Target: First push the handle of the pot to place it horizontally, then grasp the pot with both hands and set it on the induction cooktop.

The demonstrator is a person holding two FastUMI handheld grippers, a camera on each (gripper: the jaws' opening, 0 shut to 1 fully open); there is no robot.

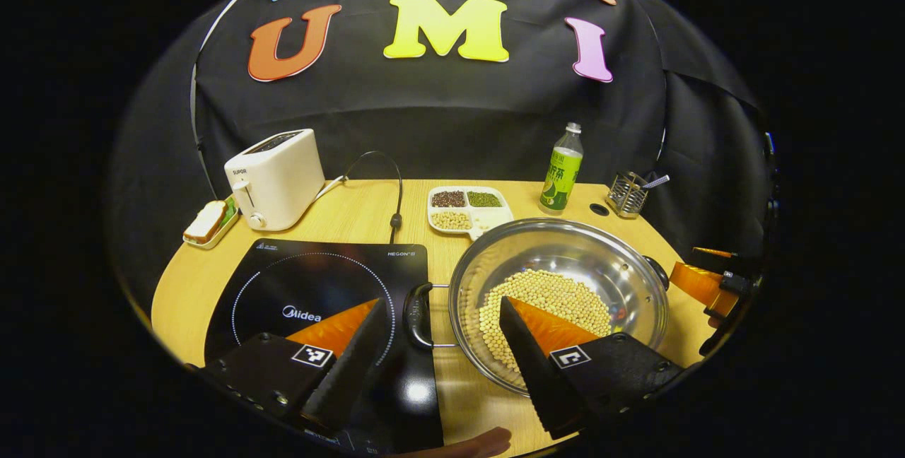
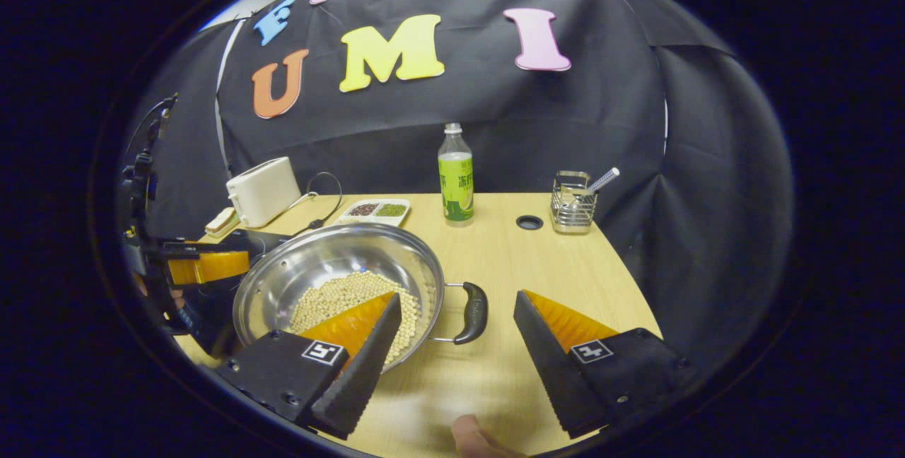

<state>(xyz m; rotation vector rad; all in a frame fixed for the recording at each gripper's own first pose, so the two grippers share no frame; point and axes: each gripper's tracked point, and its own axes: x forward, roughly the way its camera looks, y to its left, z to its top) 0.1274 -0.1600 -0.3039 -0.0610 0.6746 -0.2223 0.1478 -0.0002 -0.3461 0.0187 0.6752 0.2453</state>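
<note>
step: grasp with both hands | steel pot (image 1: 558,302) of soybeans on worktop (image 2: 551,260) beside induction cooktop (image 1: 318,295) | left tool (image 1: 442,345), right tool (image 2: 456,334): spread, each astride one pot handle | next: pinch both handles, lift together.

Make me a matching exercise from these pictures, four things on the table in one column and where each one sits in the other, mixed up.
Things:
1. toaster
2. green bottle
3. wire cutlery holder
4. soybeans

Places:
A. inside the steel pot
B. far back corner on the table's right side, by the round hole
C. behind the induction cooktop, on the table's left side
D. standing upright at the back of the table, behind the pot

Pairs: 1-C, 2-D, 3-B, 4-A
</note>
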